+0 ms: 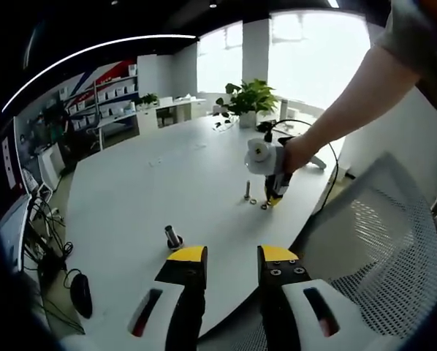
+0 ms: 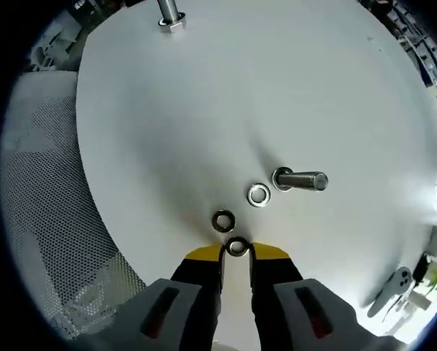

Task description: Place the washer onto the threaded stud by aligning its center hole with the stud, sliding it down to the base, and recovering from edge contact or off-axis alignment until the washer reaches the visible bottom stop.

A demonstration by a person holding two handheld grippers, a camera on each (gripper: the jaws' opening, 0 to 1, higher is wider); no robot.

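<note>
Small shiny ring-shaped washer (image 2: 237, 247)

Open-plan office: large white meeting table (image 1: 145, 183), mesh chair (image 1: 379, 241) beside it, potted plant (image 1: 249, 99) at table's far end, shelving (image 1: 105, 102) and bright windows (image 1: 313, 51) beyond table.

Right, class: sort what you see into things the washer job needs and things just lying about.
For the job:
washer between the right gripper's jaws
nearest threaded stud
two spare washers

Lying about:
second stud
mesh chair
potted plant
</note>
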